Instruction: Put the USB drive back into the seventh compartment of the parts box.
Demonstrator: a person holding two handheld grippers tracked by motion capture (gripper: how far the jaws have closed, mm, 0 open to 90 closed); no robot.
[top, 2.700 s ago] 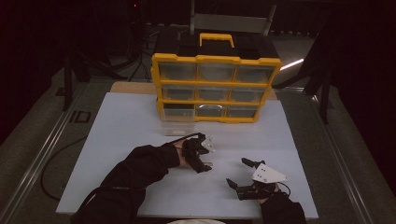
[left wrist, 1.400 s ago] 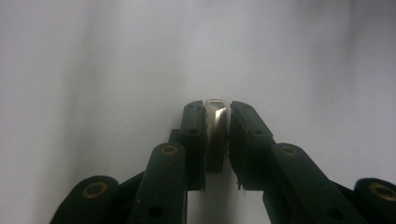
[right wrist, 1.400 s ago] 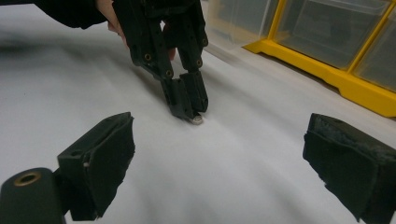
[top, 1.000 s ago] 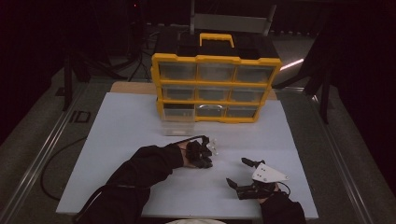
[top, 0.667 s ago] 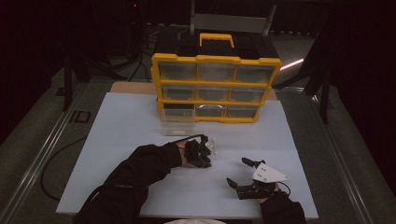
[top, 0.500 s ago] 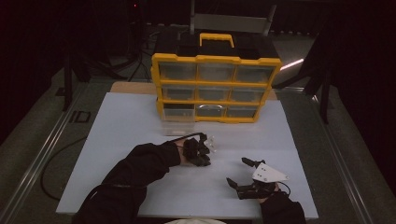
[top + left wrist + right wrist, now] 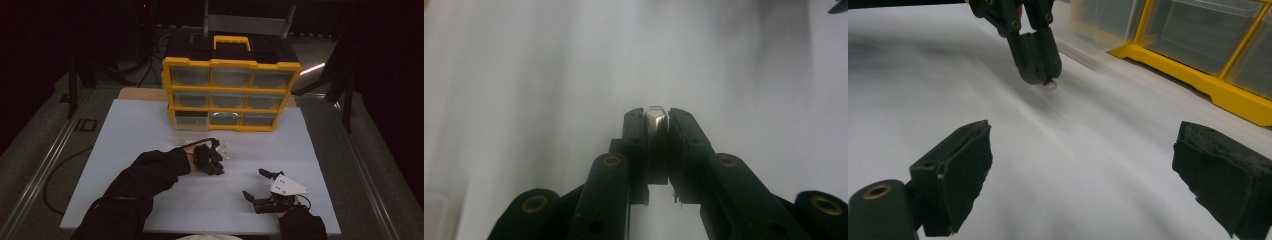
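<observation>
Tongs in a person's 2 hands work over a white desk [image 7: 150, 130]. The left tongs [image 7: 657, 116] are pinched together on a small silvery metal piece [image 7: 655, 112], held just above the desk surface near its middle. The right tongs [image 7: 259, 185] rest on the desk nearer the person, jaws spread wide with nothing between them. Behind both, at the far edge of the desk, stands a yellow organizer [image 7: 231, 95] with 9 clear drawers and a yellow handle [image 7: 232, 41] on top.
</observation>
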